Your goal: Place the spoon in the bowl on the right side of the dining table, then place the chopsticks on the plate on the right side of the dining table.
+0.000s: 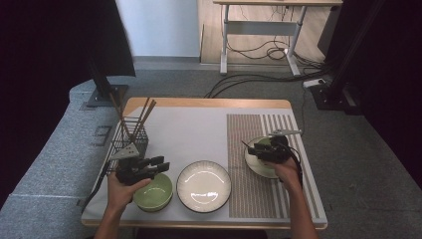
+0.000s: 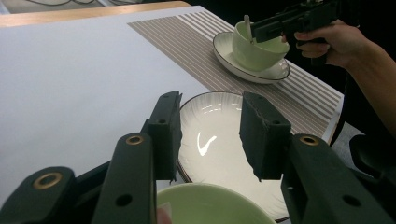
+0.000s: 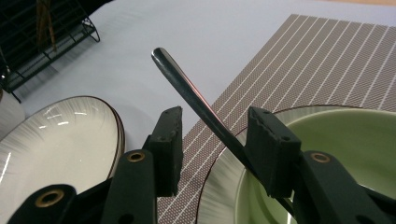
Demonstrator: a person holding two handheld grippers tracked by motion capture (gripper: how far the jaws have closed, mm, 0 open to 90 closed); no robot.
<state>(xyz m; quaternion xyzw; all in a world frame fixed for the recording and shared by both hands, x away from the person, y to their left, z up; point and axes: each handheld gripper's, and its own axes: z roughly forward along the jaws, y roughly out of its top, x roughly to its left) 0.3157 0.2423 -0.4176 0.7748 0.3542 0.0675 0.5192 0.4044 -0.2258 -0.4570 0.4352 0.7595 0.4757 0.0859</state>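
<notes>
A pale green cup (image 1: pixel 263 149) stands on a white saucer (image 1: pixel 259 168) on the striped placemat (image 1: pixel 254 199). A metal spoon (image 3: pixel 187 86) leans in the cup (image 3: pixel 336 140), its handle rising between the jaws of my right gripper (image 3: pixel 215 116). The handle lies against the right-hand pad; the other pad stands clear of it, so this gripper (image 1: pixel 252 149) is open. My left gripper (image 1: pixel 161 164) hovers over a green bowl (image 1: pixel 153 193), open with nothing between its jaws. Past that gripper (image 2: pixel 211 100) lies a white plate (image 2: pixel 215 149), and the bowl's rim (image 2: pixel 210 205) is below it.
A black wire basket (image 1: pixel 127 139) holding chopsticks stands at the table's left. The white plate (image 1: pixel 204 185) lies between bowl and saucer. White cloth (image 1: pixel 194 134) covers the table's middle and back.
</notes>
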